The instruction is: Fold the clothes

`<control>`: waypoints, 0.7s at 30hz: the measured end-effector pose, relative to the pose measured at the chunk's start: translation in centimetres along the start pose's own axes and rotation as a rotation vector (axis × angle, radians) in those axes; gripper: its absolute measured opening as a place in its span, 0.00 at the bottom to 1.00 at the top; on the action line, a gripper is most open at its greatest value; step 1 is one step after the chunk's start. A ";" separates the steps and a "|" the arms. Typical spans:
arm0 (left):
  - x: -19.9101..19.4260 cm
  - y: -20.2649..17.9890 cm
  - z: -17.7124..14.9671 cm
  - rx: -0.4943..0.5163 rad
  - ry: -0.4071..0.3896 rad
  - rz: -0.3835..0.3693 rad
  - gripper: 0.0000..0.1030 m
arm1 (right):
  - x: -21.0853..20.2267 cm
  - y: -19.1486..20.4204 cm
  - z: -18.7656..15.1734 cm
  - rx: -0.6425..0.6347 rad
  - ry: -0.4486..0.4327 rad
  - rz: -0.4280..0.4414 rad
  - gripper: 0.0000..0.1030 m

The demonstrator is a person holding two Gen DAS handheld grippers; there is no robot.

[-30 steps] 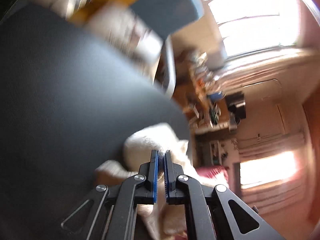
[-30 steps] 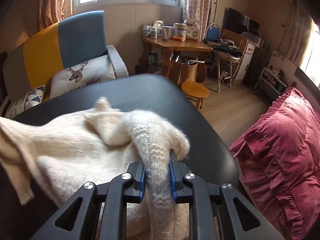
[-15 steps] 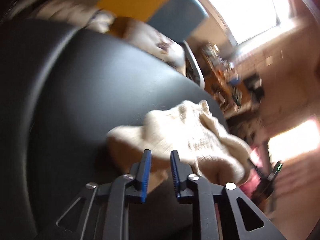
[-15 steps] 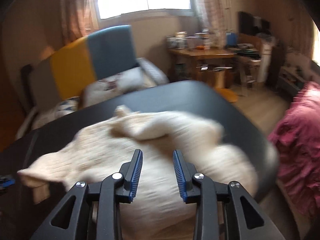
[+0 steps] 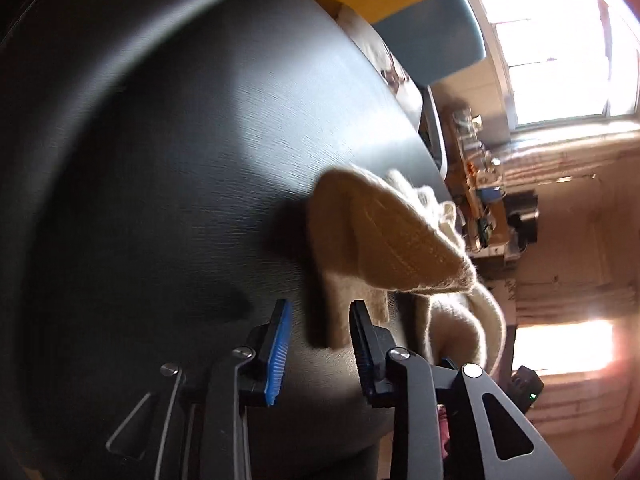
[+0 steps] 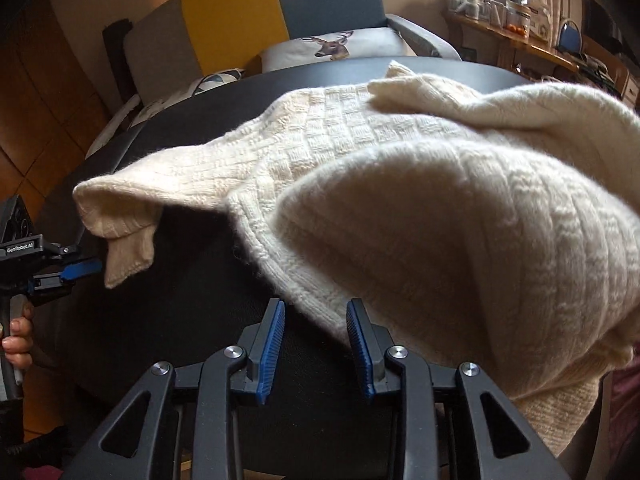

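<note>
A cream knitted sweater [image 6: 400, 184] lies heaped on the black table [image 6: 180, 300], one sleeve reaching out to the left. My right gripper [image 6: 316, 308] is open just over the table, and the sweater's ribbed hem edge runs between its fingertips without being pinched. In the left wrist view the sweater [image 5: 380, 240] humps up, and a hanging cuff flap sits between the tips of my left gripper [image 5: 320, 308]. Its jaws are opening and do not press on the flap. The left gripper [image 6: 80, 270] also shows at the right wrist view's left edge, beside the sleeve end.
Behind the table stands an armchair [image 6: 256, 12] with a grey, yellow and blue back and a deer cushion [image 6: 332, 46]. A wooden side table [image 6: 500, 20] with jars is at the back right. A hand [image 6: 16, 336] grips the left tool. Bare tabletop [image 5: 160, 160] spreads left of the sweater.
The right gripper was shut on a rolled part of the sweater and has let go. The left gripper was shut and has opened. Both came down closer to the table.
</note>
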State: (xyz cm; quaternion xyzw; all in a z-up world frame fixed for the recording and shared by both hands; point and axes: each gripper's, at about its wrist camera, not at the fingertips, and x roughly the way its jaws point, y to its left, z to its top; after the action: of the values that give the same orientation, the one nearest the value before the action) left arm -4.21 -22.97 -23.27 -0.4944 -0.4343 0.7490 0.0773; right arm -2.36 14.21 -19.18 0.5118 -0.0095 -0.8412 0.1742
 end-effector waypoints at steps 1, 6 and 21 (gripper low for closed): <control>0.8 -0.8 0.1 0.016 0.005 0.023 0.31 | -0.1 -0.2 0.1 0.006 -0.004 0.005 0.31; 2.6 -2.9 0.0 0.059 -0.010 0.082 0.39 | 0.0 1.5 2.3 -0.037 -0.046 0.025 0.32; -7.1 0.5 2.3 0.104 -0.307 0.243 0.04 | 4.5 2.6 3.5 0.014 0.055 -0.058 0.37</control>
State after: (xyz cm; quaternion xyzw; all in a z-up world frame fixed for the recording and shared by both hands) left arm -2.38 -28.53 -18.54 -0.4185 -0.3389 0.8408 -0.0551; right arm -6.51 9.82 -20.82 0.5361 0.0041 -0.8314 0.1463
